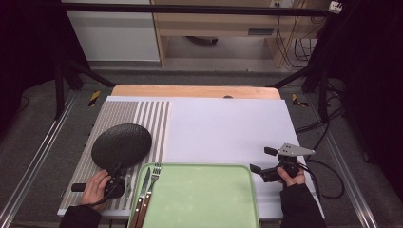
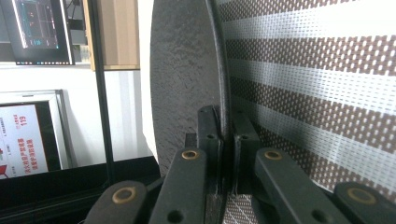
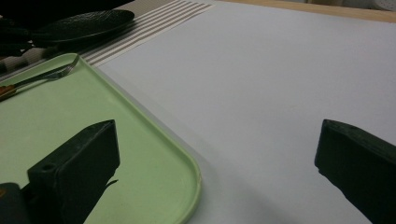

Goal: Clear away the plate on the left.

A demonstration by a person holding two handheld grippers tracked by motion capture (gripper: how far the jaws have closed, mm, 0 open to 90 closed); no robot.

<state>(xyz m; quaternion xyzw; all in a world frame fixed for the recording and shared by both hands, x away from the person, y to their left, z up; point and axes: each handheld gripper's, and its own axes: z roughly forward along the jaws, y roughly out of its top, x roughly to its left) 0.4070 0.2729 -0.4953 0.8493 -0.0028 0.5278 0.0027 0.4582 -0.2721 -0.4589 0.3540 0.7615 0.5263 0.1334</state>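
**White table, striped mat, green tray**

Left gripper (image 1: 115, 176) pinches the rim of the black plate (image 1: 121, 145), which lies on the mat (image 1: 154, 118). Right gripper (image 1: 263, 160) hovers spread beside the tray (image 1: 204, 194) holding a knife (image 1: 142, 192) and fork (image 1: 153, 183).

A lab or test room set up for recording, not a home: the table (image 1: 195, 91) stands inside a black metal frame (image 1: 190, 8) with dark curtains on both sides, loose cables (image 1: 290, 42) hang at the back, rails run along the grey floor, and a monitor (image 2: 37, 30) with readouts sits by a printed poster (image 2: 23, 140)
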